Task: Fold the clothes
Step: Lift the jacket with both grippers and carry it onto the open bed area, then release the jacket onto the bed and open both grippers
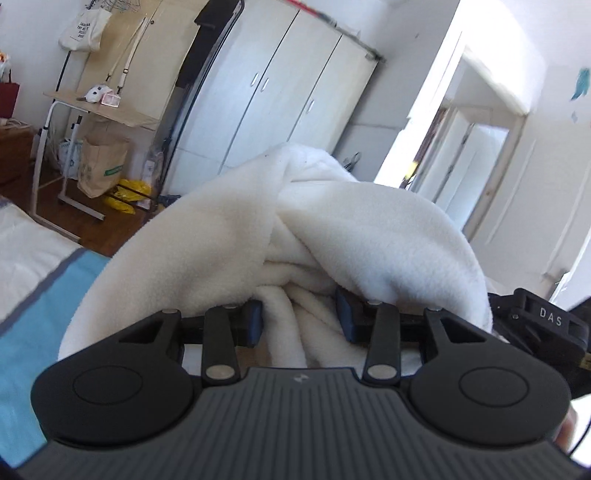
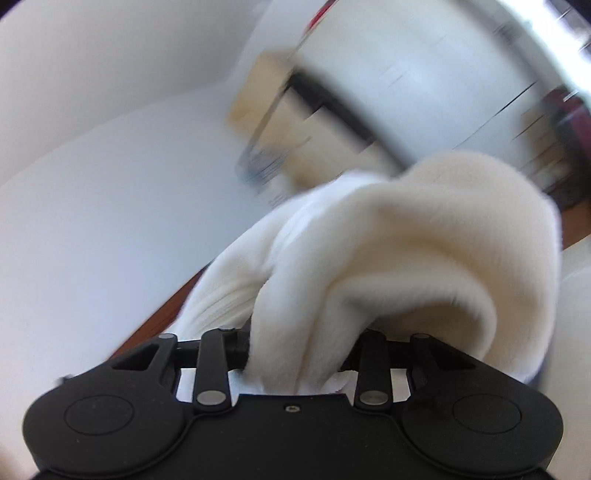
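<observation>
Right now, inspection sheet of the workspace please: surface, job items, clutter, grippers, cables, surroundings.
Surface: bed with white and light blue cover at lower left of the left wrist view.
Job's things: white fleece garment, bunched and lifted, draped over both grippers.
Clutter: paper bag and yellow bag on the wooden floor beside a side table.
Grippers: left gripper shut on the fleece; right gripper shut on the fleece, view blurred.
Cables: nothing seen.
Surroundings: white wardrobe, tote bag hanging, bright doorway at right.
</observation>
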### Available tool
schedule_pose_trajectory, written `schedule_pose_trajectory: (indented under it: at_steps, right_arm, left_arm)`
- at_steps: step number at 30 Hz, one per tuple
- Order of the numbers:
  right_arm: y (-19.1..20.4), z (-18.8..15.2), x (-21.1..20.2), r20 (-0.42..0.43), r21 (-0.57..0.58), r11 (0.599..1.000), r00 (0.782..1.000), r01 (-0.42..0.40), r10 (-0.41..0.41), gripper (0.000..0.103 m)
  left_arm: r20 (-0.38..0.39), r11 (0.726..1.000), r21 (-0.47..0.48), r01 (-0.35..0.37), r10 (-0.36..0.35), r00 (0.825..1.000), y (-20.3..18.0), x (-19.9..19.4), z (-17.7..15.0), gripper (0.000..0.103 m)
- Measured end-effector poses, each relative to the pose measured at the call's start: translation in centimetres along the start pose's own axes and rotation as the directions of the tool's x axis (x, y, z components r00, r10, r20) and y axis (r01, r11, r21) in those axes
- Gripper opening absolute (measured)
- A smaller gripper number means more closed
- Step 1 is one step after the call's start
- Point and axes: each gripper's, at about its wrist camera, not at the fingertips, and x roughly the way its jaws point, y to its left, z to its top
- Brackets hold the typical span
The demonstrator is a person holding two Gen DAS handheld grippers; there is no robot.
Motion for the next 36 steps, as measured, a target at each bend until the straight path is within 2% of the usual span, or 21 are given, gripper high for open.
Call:
schedule_pose_trajectory:
  at_steps: [1, 2, 3, 4, 6, 7, 9, 12, 14, 17, 19, 21, 23, 25, 27, 28, 30, 32, 35, 36]
  right_arm:
    - [-1.0, 0.6, 0.7, 0.046, -0.035, 0.99, 0.99, 0.136, -0.134, 0.057]
    - [-2.3, 0.5, 1.7, 0.031, -0.056, 0.962, 0.963, 0.267, -0.266, 0.071]
    - [-3.7, 0.5, 2.7, 0.018, -0.079, 0.916, 0.919, 0.393, -0.393, 0.071]
    - [-5.0, 0.3, 3.5, 0.008, -0.097, 0.863, 0.868, 0.496, -0.497, 0.071]
    - [-6.8, -1.0, 2.7, -0.033, -0.057, 0.866, 0.866, 0.497, -0.499, 0.071]
    - [-7.8, -1.7, 2.3, -0.053, -0.037, 0.866, 0.865, 0.498, -0.5, 0.071]
    - [-9.6, -3.0, 1.5, -0.093, 0.003, 0.866, 0.862, 0.501, -0.498, 0.072]
    - [-11.1, -4.5, 0.8, -0.163, 0.05, 0.862, 0.855, 0.505, -0.492, 0.072]
    - [-10.4, -5.1, 0.9, -0.207, 0.06, 0.867, 0.856, 0.494, -0.473, 0.072]
    - [-7.4, -5.8, -0.7, -0.274, 0.077, 0.885, 0.863, 0.459, -0.424, 0.072]
    - [-5.5, -6.3, -1.2, -0.329, 0.12, 0.915, 0.886, 0.384, -0.328, 0.072]
    - [-3.8, -6.5, -1.0, -0.399, 0.148, 0.933, 0.883, 0.327, -0.246, 0.072]
    - [-1.7, -6.4, -0.2, -0.435, 0.126, 0.944, 0.873, 0.304, -0.223, 0.072]
    - [0.7, -6.5, 0.8, -0.451, 0.033, 0.948, 0.851, 0.318, -0.27, 0.072]
    - [3.8, -7.1, 2.0, -0.484, -0.1, 0.944, 0.814, 0.315, -0.323, 0.072]
    - [5.0, -7.5, 2.6, -0.512, -0.15, 0.942, 0.791, 0.301, -0.334, 0.072]
    - [7.4, -8.5, 3.7, -0.564, -0.246, 0.932, 0.743, 0.267, -0.361, 0.072]
    - [9.0, -9.0, 4.9, -0.588, -0.315, 0.909, 0.696, 0.272, -0.412, 0.072]
    - [9.9, -8.7, 6.6, -0.597, -0.371, 0.867, 0.629, 0.334, -0.498, 0.072]
    - [10.0, -8.4, 7.1, -0.596, -0.381, 0.856, 0.615, 0.35, -0.516, 0.072]
  left_arm:
    - [-0.03, 0.999, -0.007, -0.035, 0.035, 0.999, 0.5, 2.2, 0.5, 0.04]
    - [-0.079, 0.995, -0.024, -0.099, 0.097, 0.992, 1.1, 3.8, 0.2, 0.041]
    - [-0.128, 0.983, -0.025, -0.182, 0.178, 0.976, 2.1, 4.7, -0.5, 0.041]
    - [-0.172, 0.964, -0.015, -0.264, 0.257, 0.951, 2.9, 5.5, -1.3, 0.041]
    - [-0.147, 0.913, 0.115, -0.392, 0.406, 0.902, 3.6, 4.6, -3.4, 0.043]
    - [-0.125, 0.894, 0.154, -0.421, 0.44, 0.889, 4.1, 3.7, -4.4, 0.053]
    - [-0.125, 0.883, 0.144, -0.447, 0.464, 0.877, 5.8, 1.9, -6.0, 0.063]
    - [-0.198, 0.893, 0.067, -0.445, 0.449, 0.871, 8.3, -0.3, -7.3, 0.063]
    - [-0.207, 0.889, 0.071, -0.453, 0.457, 0.865, 9.4, -1.4, -7.6, 0.063]
    - [-0.2, 0.877, 0.1, -0.47, 0.481, 0.854, 10.3, -3.4, -7.7, 0.063]
    - [-0.194, 0.88, 0.093, -0.466, 0.475, 0.858, 11.0, -4.6, -7.5, 0.063]
    - [-0.191, 0.885, 0.077, -0.459, 0.465, 0.864, 11.2, -6.0, -7.2, 0.064]
    - [-0.207, 0.898, 0.053, -0.437, 0.438, 0.875, 11.9, -7.0, -7.2, 0.064]
    - [-0.242, 0.952, -0.013, -0.306, 0.294, 0.925, 12.1, -8.4, -7.3, 0.064]
    - [-0.249, 0.984, -0.052, -0.168, 0.15, 0.957, 11.6, -10.1, -7.5, 0.064]
    - [-0.231, 0.991, -0.019, -0.132, 0.124, 0.965, 10.7, -11.2, -7.4, 0.067]
    - [-0.178, 0.978, 0.085, -0.191, 0.204, 0.963, 9.0, -12.8, -7.3, 0.074]
    - [-0.144, 0.958, 0.155, -0.241, 0.263, 0.954, 8.0, -13.7, -7.0, 0.079]
    - [-0.174, 0.967, 0.127, -0.22, 0.24, 0.955, 9.3, -13.2, -6.8, 0.079]
    - [-0.19, 0.97, 0.108, -0.219, 0.236, 0.953, 10.1, -13.0, -6.9, 0.079]
